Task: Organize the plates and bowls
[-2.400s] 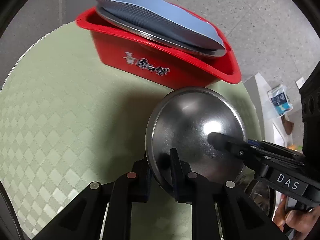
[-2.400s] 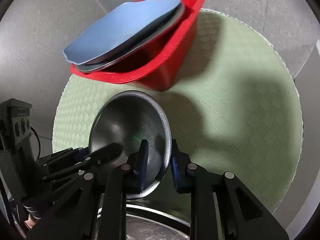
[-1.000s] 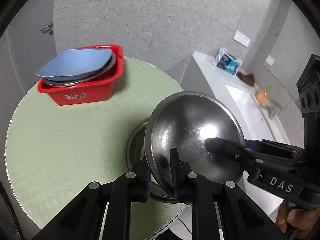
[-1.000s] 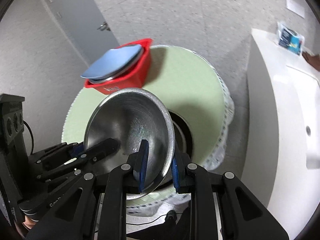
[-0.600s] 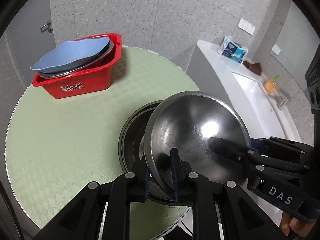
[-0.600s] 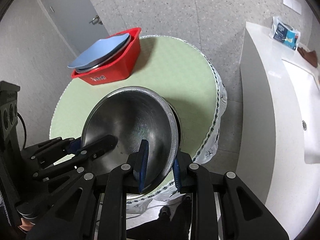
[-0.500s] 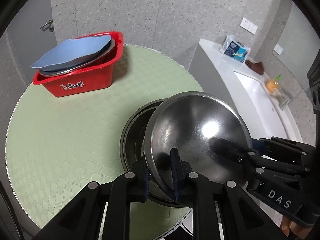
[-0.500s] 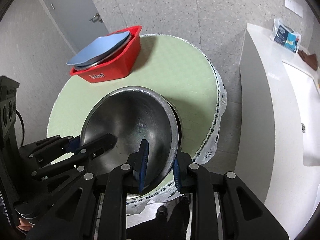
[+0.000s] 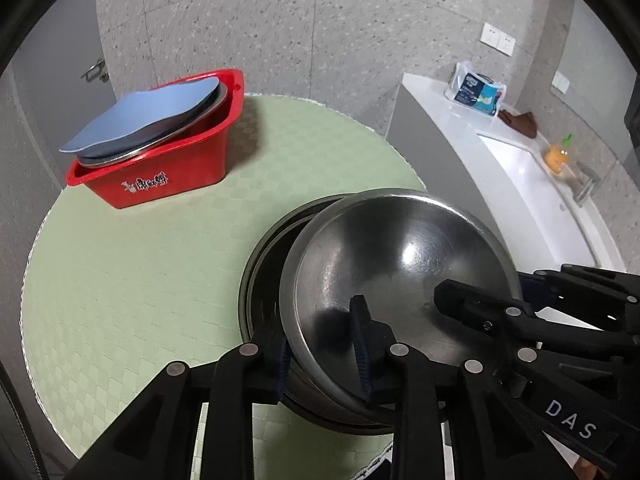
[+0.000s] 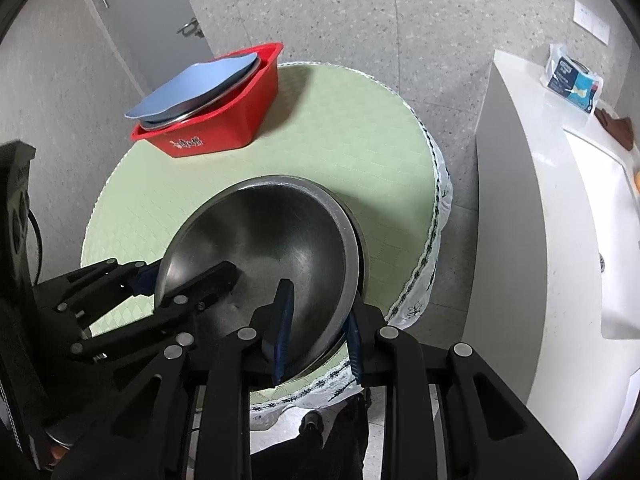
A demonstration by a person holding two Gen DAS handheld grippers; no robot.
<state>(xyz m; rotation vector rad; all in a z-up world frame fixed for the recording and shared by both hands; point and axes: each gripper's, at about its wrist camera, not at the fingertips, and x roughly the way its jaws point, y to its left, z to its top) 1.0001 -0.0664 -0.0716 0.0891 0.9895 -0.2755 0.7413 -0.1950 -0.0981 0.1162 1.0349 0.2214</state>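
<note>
A shiny steel bowl (image 9: 400, 272) (image 10: 272, 232) sits tilted inside a larger dark steel bowl (image 9: 260, 280) (image 10: 360, 248) at the near edge of the round green table (image 9: 120, 280). My left gripper (image 9: 322, 350) straddles the shiny bowl's near-left rim; its jaws are opening and stand wider than the rim. My right gripper (image 10: 318, 332) is shut on the opposite rim, one pad inside the bowl and one outside. At the table's far side, a red tub (image 9: 172, 176) (image 10: 224, 132) holds a blue plate (image 9: 148, 116) on top of a steel plate.
A white counter with a sink (image 9: 500, 152) runs along the right, bearing a tissue pack (image 9: 476, 88) and an orange bottle (image 9: 558, 156). The nested bowls lie close to the table's lace-trimmed edge (image 10: 424, 264). A person's shoe (image 10: 312, 420) shows below it.
Both grippers have sunk with the shiny bowl, which has settled into the larger bowl. The left jaws have spread apart from the rim. The right grip looks unchanged.
</note>
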